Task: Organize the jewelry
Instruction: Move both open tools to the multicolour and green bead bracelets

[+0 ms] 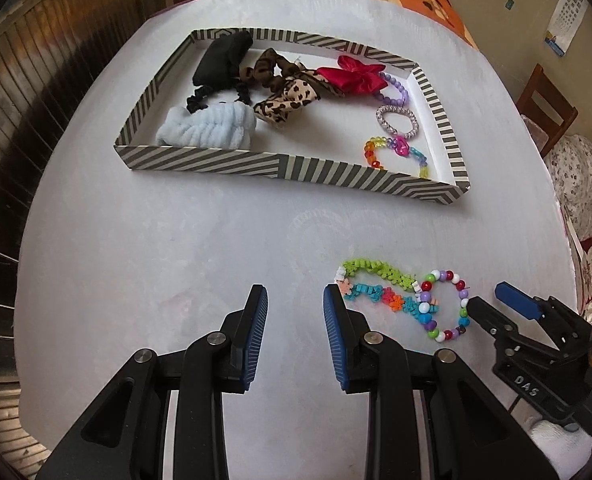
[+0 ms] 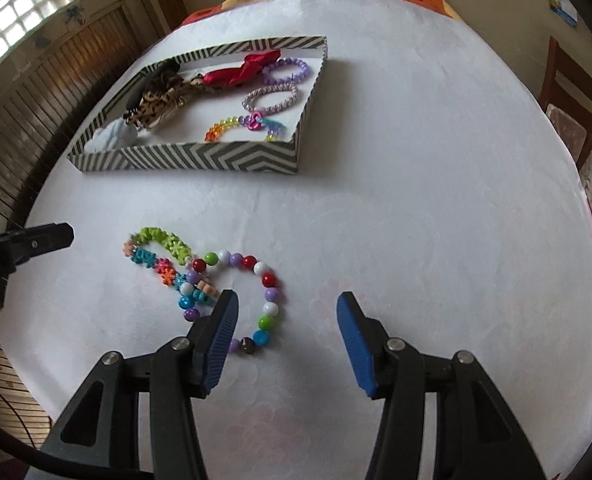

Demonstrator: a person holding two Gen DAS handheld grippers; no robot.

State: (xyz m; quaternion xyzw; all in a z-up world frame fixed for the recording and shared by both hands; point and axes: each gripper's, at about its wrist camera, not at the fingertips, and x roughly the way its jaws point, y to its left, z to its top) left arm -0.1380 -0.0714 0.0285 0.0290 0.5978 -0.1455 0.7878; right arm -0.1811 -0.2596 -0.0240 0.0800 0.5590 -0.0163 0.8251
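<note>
White tablecloth (image 2: 416, 200), bead bracelet (image 2: 270, 308) between right tongs (image 2: 288, 312)

White-clothed table (image 2: 416, 160), striped tray (image 2: 200, 160), flower-bead bracelet (image 2: 156, 254) touching round-bead bracelet (image 2: 270, 294)

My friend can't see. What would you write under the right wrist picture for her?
Open blue-padded right tongs hover over a round-bead bracelet that overlaps a flower-bead bracelet on a white tablecloth. Behind them, a striped box holds three more bracelets, a red bow and hair ties. The left tongs' tip pokes in from the left.
</note>
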